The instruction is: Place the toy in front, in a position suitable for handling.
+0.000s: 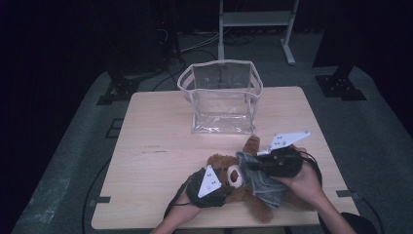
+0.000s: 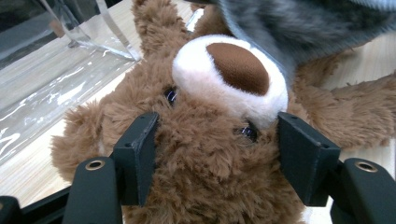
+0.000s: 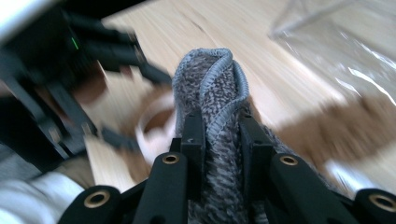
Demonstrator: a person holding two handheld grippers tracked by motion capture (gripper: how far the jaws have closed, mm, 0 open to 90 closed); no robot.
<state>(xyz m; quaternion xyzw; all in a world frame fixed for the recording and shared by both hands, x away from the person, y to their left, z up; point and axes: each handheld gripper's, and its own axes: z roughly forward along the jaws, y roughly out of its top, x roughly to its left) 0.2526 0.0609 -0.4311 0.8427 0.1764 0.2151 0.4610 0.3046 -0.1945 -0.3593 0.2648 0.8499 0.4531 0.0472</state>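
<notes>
Left gripper [image 2: 215, 154] clamping teddy bear [image 2: 205, 140] head, right gripper [image 3: 222, 135] pinching grey garment [image 3: 210, 84] hem, near table [image 1: 156, 146] front edge

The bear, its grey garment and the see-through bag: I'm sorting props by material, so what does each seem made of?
Bear: brown plush, shaggy pile, likely synthetic.
Grey garment: soft knit or fleece, matte, with a stitched hem.
Bag: clear glossy plastic, probably vinyl, with glints and pale edge trim.

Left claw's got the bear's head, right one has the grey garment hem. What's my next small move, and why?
Probably draw the right claw and its pinched grey garment towards the teddy bear head, since the hem is beside the muzzle and the left claw steadies the head.
</notes>
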